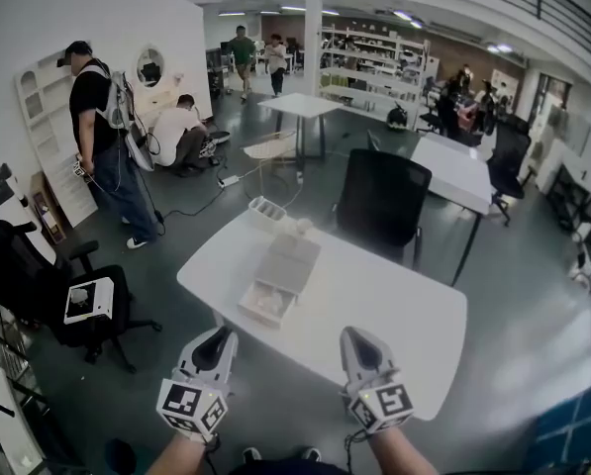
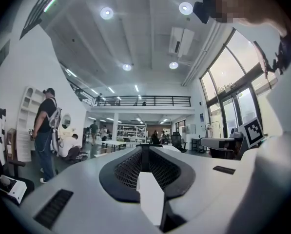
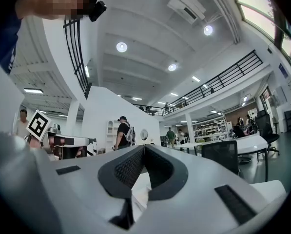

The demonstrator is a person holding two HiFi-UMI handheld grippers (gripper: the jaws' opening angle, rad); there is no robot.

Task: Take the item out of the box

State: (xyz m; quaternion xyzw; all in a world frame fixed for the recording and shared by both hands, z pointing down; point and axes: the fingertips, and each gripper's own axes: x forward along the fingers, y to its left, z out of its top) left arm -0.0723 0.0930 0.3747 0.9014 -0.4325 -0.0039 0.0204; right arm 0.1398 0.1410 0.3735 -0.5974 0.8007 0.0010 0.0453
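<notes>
A flat grey box (image 1: 287,262) lies on the white table (image 1: 394,315), left of its middle. Its near end (image 1: 266,305) looks pulled open like a drawer, with something pale inside that is too small to make out. My left gripper (image 1: 218,337) and right gripper (image 1: 360,335) hang side by side at the table's near edge, well short of the box. Both point forward, and both are shut with nothing in them. In the left gripper view the jaw tips (image 2: 143,148) meet, and the right gripper view shows the same (image 3: 144,146). Neither gripper view shows the box.
A small white tray (image 1: 267,209) and a pale ball (image 1: 303,227) sit at the table's far end. A black office chair (image 1: 382,201) stands behind the table. Another black chair (image 1: 38,285) holding a white device is at the left. Several people stand or crouch by the far-left wall.
</notes>
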